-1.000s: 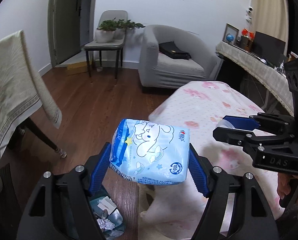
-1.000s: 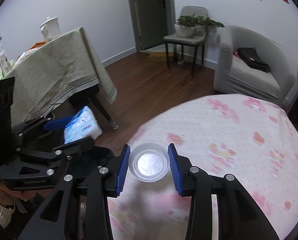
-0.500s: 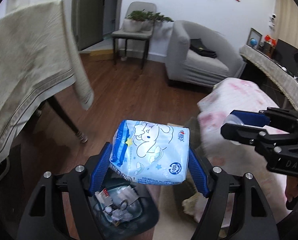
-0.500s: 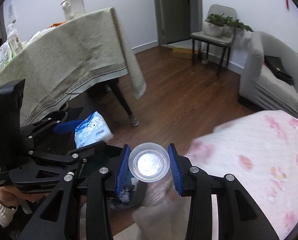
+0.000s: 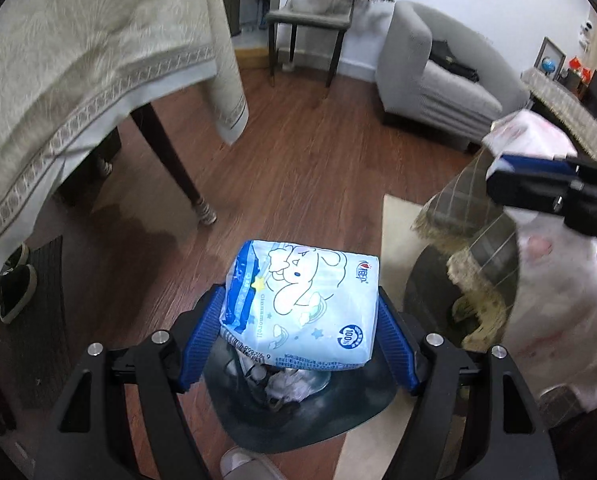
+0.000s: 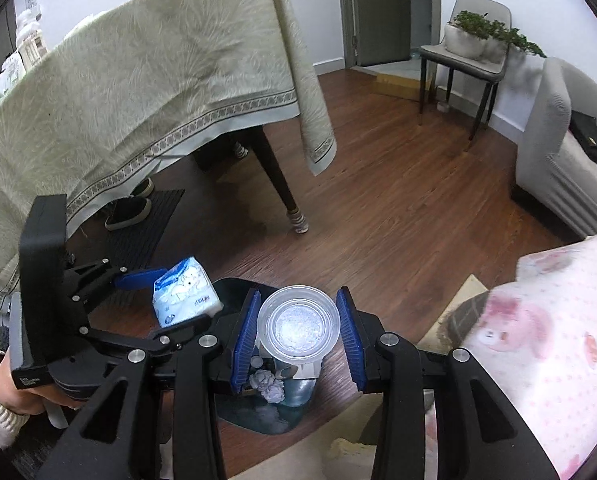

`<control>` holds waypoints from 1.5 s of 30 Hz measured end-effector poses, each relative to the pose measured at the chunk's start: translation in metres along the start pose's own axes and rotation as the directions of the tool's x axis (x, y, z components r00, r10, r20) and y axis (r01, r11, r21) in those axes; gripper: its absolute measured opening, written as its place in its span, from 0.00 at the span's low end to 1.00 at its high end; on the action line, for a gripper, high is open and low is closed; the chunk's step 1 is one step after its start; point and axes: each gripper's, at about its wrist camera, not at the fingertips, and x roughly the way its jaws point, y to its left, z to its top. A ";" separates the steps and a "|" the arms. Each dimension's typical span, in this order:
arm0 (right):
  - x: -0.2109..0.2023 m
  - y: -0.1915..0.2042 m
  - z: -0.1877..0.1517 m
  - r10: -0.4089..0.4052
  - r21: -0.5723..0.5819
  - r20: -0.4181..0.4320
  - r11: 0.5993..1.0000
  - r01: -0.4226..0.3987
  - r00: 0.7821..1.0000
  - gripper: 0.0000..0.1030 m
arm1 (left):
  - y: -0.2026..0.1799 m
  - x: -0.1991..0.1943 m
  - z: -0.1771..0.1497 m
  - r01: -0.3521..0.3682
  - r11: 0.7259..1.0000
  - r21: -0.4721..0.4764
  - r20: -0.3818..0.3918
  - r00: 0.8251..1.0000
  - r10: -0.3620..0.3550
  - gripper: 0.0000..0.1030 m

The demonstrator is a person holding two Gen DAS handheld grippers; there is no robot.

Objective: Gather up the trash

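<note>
Left gripper (image 5: 300, 334) clamped on a pale blue tissue pack (image 5: 302, 308), blue pads pressed against both of its sides. Pack printed with a white cartoon dog, held level in the air right over a dark bin (image 5: 298, 404) on the floor. Bin mouth showing just under the pack at 6 o'clock, with crumpled paper (image 5: 288, 384) and other scraps inside.

Right gripper (image 6: 298, 332) clamped on a clear plastic cup (image 6: 298, 326), mouth toward the camera, pads touching its rim at 3 and 9 o'clock. Cup also hanging over the bin (image 6: 258, 404); a paper ball (image 6: 268, 386) lying in the bin just below the cup at 6 o'clock.

From the right wrist, left gripper (image 6: 166, 294) seen at 9 o'clock of the cup, close beside it, pack (image 6: 184, 298) between its pads. Hand (image 6: 8, 384) in a cream knit cuff gripping that tool's handle at the lower left edge. From the left wrist, right gripper (image 5: 510, 168) reaching in at 3 o'clock, only its blue pad and black body in view, cup hidden.

Table with a beige cloth (image 6: 146, 72) at 11 o'clock, its leg (image 6: 282, 184) standing on wood floor (image 6: 398, 208). Shoes (image 6: 130, 208) under the table. Pink flowered cloth (image 6: 550, 344) at 4 o'clock, touching neither gripper. Grey armchair (image 5: 430, 80) and chair with a plant (image 5: 318, 4) farther back at 1 o'clock.
</note>
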 end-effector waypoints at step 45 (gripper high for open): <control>0.138 0.075 -0.032 0.096 -0.081 -0.341 0.988 -0.131 0.935 0.51 | 0.062 -0.070 0.006 0.030 0.993 -0.113 0.116 0.993 -0.017 0.59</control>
